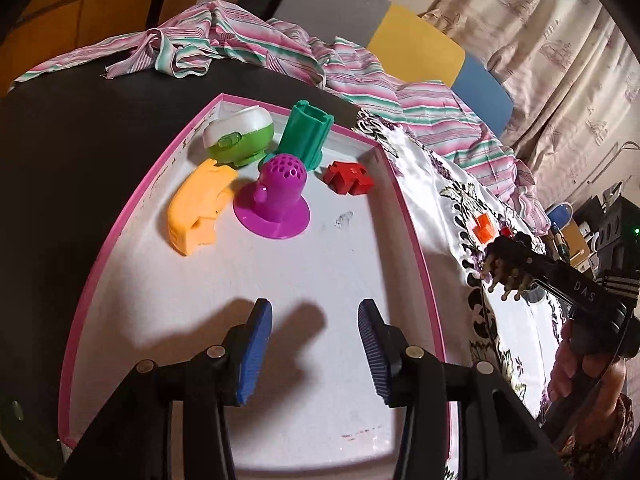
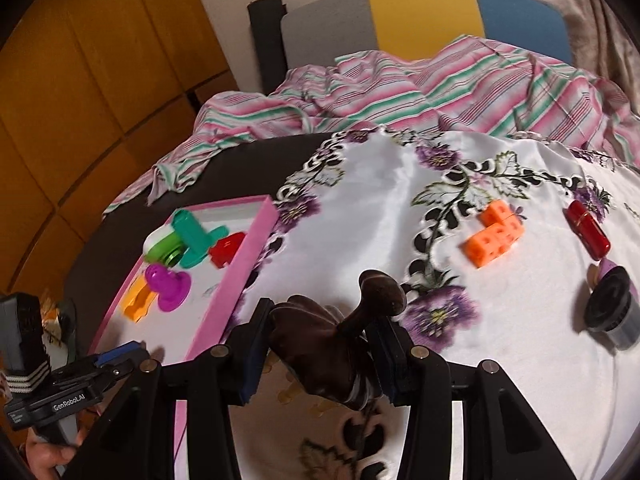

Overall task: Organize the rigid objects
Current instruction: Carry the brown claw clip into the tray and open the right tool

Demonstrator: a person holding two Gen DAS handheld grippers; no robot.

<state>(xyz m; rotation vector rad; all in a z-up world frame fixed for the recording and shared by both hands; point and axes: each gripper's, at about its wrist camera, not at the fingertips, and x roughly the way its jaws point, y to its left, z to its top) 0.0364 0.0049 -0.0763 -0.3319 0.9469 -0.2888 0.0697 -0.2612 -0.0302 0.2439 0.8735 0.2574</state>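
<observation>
Satiny embroidered cloth (image 2: 360, 208) underlies right claw (image 2: 316, 344) clenching knobbed dark wooden massager (image 2: 336, 336); left claw (image 1: 316, 344) released.

wrist views angled down — sharing pink tray (image 1: 404, 200)

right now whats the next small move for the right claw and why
Probably carry the dark brown wooden piece left, over the pink rim of the tray, and set it on the bare white floor there. The right claw is shut on it above the flowered cloth, the sorted toys sit at the tray's far end, and the left claw hangs open and empty.
</observation>
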